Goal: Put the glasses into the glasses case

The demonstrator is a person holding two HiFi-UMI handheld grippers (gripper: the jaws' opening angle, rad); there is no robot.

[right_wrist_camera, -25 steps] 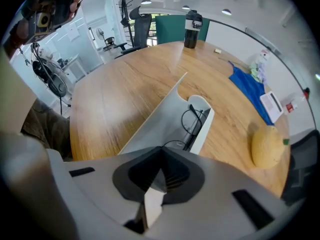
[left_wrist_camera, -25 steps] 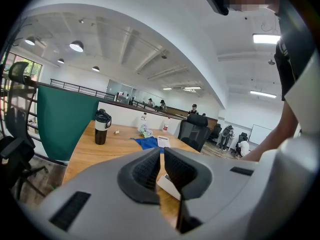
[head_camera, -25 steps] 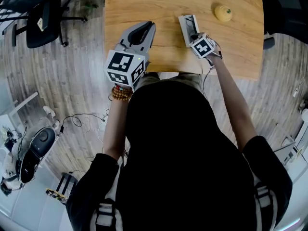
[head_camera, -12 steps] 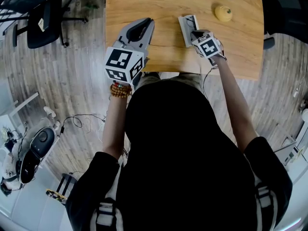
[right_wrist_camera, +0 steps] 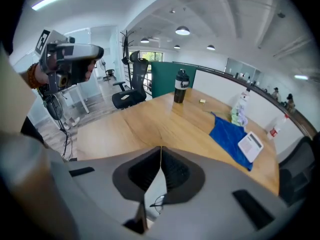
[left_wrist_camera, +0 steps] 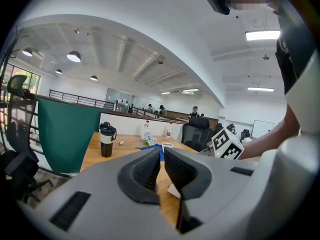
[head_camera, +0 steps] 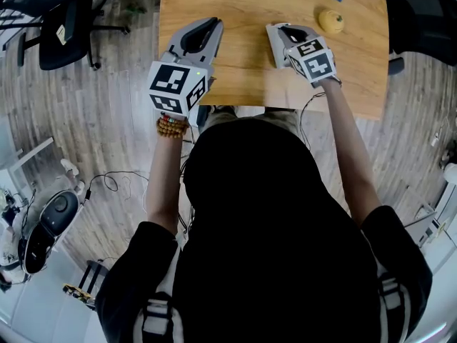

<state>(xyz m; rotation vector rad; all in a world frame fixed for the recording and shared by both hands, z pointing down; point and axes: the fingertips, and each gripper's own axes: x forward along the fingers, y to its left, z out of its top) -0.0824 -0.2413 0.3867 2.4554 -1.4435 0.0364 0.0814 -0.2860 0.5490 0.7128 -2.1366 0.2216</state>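
Note:
A white glasses case (head_camera: pixel 273 45) lies open on the wooden table (head_camera: pixel 243 70), near its front edge. My right gripper (head_camera: pixel 284 31) hangs above the case and hides most of it. In the right gripper view the case (right_wrist_camera: pixel 151 191) shows under the jaws, with the dark-framed glasses (right_wrist_camera: pixel 159 202) lying in it. The right gripper (right_wrist_camera: pixel 161 148) has its pads almost touching; they are opening a crack and nothing is between them. My left gripper (head_camera: pixel 212 24) hovers over the table to the left of the case. The left gripper (left_wrist_camera: pixel 162 153) shows only a thin slit between its pads and holds nothing.
A yellow lemon-like thing (head_camera: pixel 330 21) lies to the right of the case. A blue cloth (right_wrist_camera: pixel 227 136) with a white calculator (right_wrist_camera: pixel 250 145) lies farther back, with a black tumbler (right_wrist_camera: pixel 181 87) at the far side. An office chair (head_camera: pixel 64 31) stands on the floor at the left.
My right gripper has lifted off the case and moved towards the case's far end. My left gripper has drifted slightly up and to the left. The case has stayed in place.

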